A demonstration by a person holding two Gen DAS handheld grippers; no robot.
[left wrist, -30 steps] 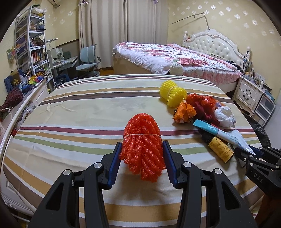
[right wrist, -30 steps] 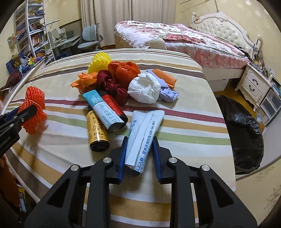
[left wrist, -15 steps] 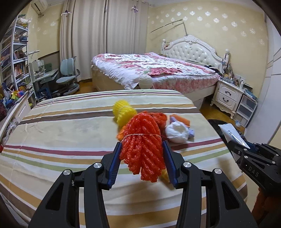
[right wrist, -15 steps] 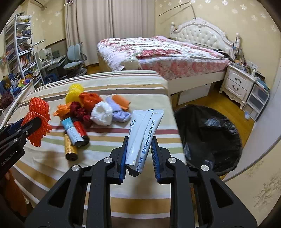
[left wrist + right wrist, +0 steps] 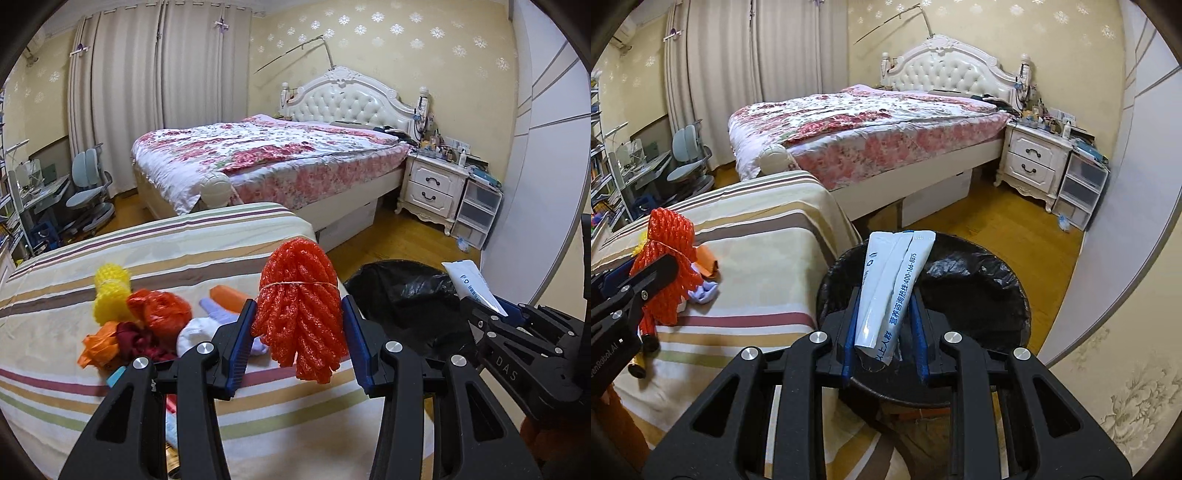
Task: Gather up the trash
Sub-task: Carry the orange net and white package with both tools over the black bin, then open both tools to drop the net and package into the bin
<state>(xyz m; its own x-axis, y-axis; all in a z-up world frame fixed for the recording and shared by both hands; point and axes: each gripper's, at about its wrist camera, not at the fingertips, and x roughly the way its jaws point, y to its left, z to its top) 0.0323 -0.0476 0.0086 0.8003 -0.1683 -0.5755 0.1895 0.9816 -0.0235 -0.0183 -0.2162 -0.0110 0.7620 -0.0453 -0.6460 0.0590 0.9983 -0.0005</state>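
R gripper (image 5: 884, 332) clamps white tube (image 5: 892, 286) over black-lined bin (image 5: 1008, 295); drop it centre. L gripper (image 5: 297, 338) clamps red foam net (image 5: 301, 310); bin at 2 o'clock, clear rim first.

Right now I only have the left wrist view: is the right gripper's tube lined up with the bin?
Observer: Yes. In the right wrist view the tube sits in front of the bin mouth.
Operator: Is the grip firm?
Observer: The right gripper is shut on the tube's lower end.
Operator: Anything in the bin?
Observer: Only black liner shows inside.
Operator: And my net?
Observer: The net is over the striped cover, left of the bin.
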